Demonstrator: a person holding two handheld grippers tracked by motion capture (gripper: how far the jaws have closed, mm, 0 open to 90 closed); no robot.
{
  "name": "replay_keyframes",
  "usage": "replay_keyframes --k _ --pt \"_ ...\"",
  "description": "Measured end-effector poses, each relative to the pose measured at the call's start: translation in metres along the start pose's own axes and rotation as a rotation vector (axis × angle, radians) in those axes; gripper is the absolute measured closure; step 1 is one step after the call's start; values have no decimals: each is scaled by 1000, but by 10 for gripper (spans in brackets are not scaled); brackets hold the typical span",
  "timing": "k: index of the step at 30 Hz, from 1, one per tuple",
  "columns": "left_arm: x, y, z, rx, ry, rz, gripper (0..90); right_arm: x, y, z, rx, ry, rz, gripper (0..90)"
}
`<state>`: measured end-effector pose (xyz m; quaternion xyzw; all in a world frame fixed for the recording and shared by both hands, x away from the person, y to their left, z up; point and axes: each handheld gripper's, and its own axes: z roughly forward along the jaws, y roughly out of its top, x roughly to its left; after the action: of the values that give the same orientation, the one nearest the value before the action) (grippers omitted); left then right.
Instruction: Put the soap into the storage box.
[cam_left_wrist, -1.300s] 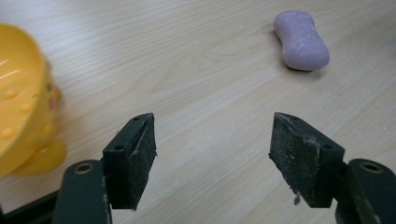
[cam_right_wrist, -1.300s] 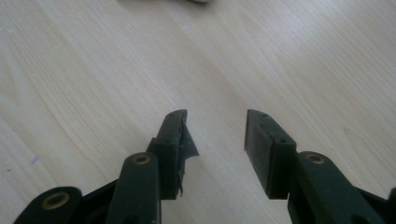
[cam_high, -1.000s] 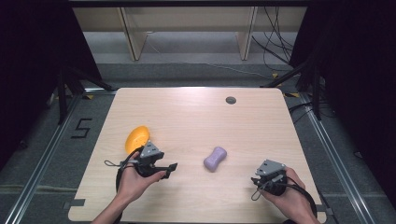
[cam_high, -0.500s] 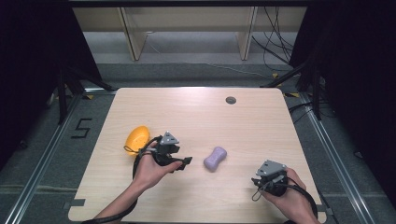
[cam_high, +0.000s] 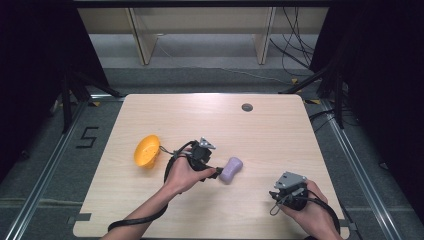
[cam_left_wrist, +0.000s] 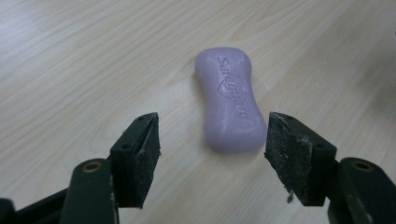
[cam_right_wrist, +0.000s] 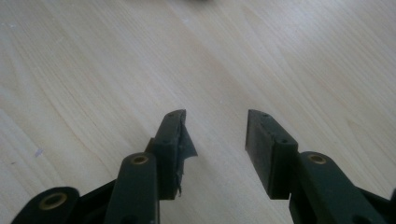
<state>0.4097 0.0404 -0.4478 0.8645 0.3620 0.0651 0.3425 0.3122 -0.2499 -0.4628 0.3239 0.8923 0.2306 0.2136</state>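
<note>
1. Soap bar (cam_left_wrist: 231, 100): lilac, matte, waisted like a peanut, with rounded ends and a brand word pressed into its top face. It lies flat on the table (cam_high: 280, 135), near the middle and toward the person's side.
2. Left gripper (cam_high: 216, 172): its black fingers (cam_left_wrist: 140, 156) have just been closing but are still spread wider than the bar. The near end of the bar sits just ahead of the tips, in line with the gap; the pads touch nothing. The pads are coarse and gritty, with frayed edges.
3. Right gripper (cam_high: 280, 195): rests low over bare table at the near right, well apart from the soap. Its fingers (cam_right_wrist: 264, 149) are parted and empty; the tape on one pad is torn and curling.
4. Bowl (cam_high: 146, 150): orange, glossy plastic, tipped on its side, just beyond the left hand.
5. Table: pale wood-grain laminate with rounded corners and a small dark round cap (cam_high: 247, 107) near the far edge.
</note>
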Motion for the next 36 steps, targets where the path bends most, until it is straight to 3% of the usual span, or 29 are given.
replay_keyframes --k 6,7,13,14,15,18,36 --pt "-3 10 15 44 -10 15 342 -1 0 0 -1 7 -3 579" --pt "-5 11 19 21 -7 -6 342 0 0 0 -1 8 -1 579" --pt "-8 17 33 51 -5 -14 341 0 0 0 -1 7 2 578" --pt "-7 18 34 70 -5 1 341 0 0 0 -1 6 1 578" --pt "-10 18 38 44 4 -24 341 0 0 0 -1 7 1 577" --pt "-9 20 40 86 3 12 341 0 0 0 -2 7 1 577" --pt "-18 25 65 133 4 -20 339 0 0 0 -4 10 -1 572"
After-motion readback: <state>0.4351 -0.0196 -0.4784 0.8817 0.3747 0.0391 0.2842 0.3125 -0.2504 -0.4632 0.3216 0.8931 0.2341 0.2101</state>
